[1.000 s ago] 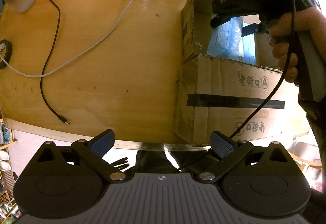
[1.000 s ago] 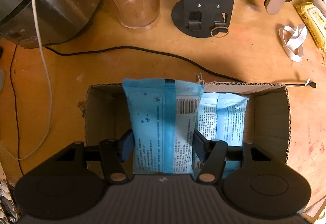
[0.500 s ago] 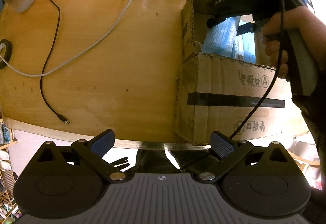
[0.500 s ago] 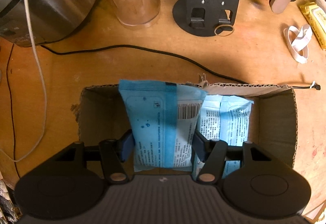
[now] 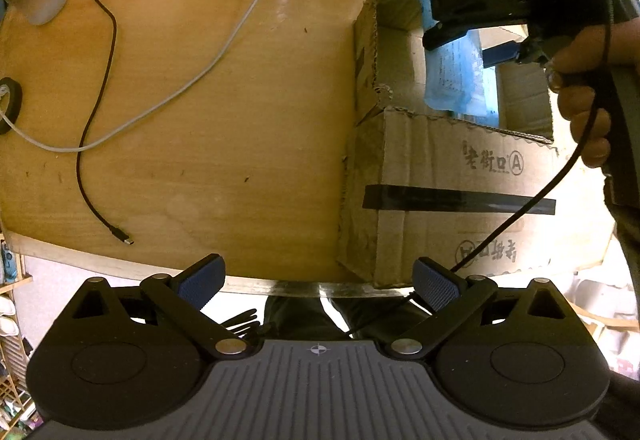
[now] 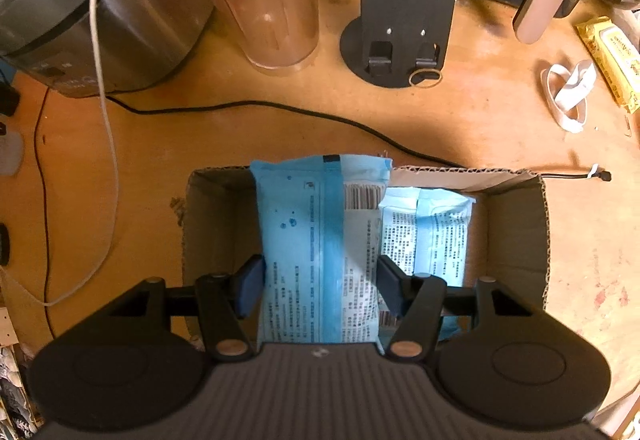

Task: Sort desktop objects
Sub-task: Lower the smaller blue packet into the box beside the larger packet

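A light blue tissue pack [image 6: 316,240] hangs above an open cardboard box [image 6: 516,232], with my right gripper [image 6: 320,284] shut on its sides. A second blue pack [image 6: 432,236] lies inside the box to its right. In the left wrist view the same box [image 5: 452,176] stands at the table's front right, and the right gripper [image 5: 468,36], held by a hand [image 5: 580,80], carries the blue pack [image 5: 456,80] over the box's opening. My left gripper [image 5: 318,280] stands open at the table's front edge with nothing between its fingers.
A black cable [image 5: 92,112] and a white cable [image 5: 224,44] cross the wooden table [image 5: 200,120]. Behind the box stand a clear cup [image 6: 268,8], a metal appliance [image 6: 80,12] and a black stand [image 6: 404,12]. White straps [image 6: 568,92] and a yellow pack [image 6: 612,56] lie at the right.
The right gripper has risen a little with the blue pack, which now shows higher above the box. The left gripper has not moved.
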`<state>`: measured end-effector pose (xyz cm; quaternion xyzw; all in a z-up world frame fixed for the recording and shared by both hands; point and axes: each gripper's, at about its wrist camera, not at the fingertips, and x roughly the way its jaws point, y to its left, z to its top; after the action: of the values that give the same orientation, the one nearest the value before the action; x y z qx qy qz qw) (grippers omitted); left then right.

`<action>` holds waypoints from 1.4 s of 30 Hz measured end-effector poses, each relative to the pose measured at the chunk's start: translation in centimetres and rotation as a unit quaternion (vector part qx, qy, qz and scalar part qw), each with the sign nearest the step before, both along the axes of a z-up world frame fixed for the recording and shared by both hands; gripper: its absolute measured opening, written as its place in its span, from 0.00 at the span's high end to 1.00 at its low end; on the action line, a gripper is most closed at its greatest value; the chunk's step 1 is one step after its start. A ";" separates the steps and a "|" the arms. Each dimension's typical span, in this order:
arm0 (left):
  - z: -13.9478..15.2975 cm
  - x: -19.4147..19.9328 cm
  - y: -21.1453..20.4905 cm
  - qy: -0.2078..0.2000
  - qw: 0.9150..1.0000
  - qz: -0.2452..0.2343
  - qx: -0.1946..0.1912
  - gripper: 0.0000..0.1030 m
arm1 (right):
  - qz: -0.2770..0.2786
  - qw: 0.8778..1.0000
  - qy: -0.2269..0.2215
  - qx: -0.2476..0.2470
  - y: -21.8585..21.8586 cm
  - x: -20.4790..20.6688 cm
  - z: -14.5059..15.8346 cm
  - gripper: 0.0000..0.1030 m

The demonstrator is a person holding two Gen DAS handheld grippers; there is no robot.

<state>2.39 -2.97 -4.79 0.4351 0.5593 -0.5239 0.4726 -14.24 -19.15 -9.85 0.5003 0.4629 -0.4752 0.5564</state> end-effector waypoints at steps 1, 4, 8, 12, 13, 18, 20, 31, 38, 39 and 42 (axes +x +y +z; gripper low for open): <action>0.0 0.0 0.0 0.000 1.000 0.000 0.000 0.00 | 0.000 1.000 -0.001 -0.001 0.0 -0.1 0.2 0.43; 0.0 0.0 0.0 0.001 1.000 0.001 -0.001 0.00 | 0.000 1.000 -0.002 -0.005 0.1 -0.2 0.7 0.44; 0.0 0.1 0.0 0.001 1.000 0.003 -0.003 0.00 | -0.001 1.000 -0.005 -0.014 0.1 -0.4 1.5 0.45; 0.0 0.2 0.0 0.001 1.000 0.005 -0.003 0.00 | -0.003 1.000 -0.009 -0.022 0.1 -0.6 2.1 0.47; 0.0 0.2 0.0 0.001 1.000 0.005 -0.003 0.00 | -0.004 1.000 -0.010 -0.023 0.0 -0.7 2.2 0.47; 0.0 0.2 -0.1 0.002 1.000 0.005 -0.005 0.00 | -0.004 1.000 -0.013 -0.022 -0.2 -0.8 2.1 0.50; -0.1 0.2 -0.2 0.002 1.000 0.004 -0.005 0.00 | -0.005 1.000 -0.015 -0.020 -0.2 -0.9 2.0 0.51; -0.1 0.2 -0.2 0.001 1.000 0.008 -0.005 0.00 | -0.018 0.999 -0.027 -0.042 -0.4 -1.3 3.0 0.53; -0.1 0.3 -0.1 0.002 1.000 0.011 -0.005 0.00 | -0.009 0.999 -0.031 -0.041 0.4 -1.3 3.8 0.53; -0.1 0.3 -0.1 0.002 1.000 0.011 -0.005 0.00 | -0.009 0.999 -0.031 -0.040 0.5 -1.3 3.8 0.53; 0.0 0.2 -0.1 0.003 1.000 0.010 -0.005 0.00 | -0.006 0.999 -0.030 -0.036 0.8 -1.3 3.6 0.53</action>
<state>2.59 -3.10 -4.81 0.4257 0.5625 -0.5229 0.4785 -15.51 -18.31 -6.27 0.4969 0.4254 -0.4796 0.5849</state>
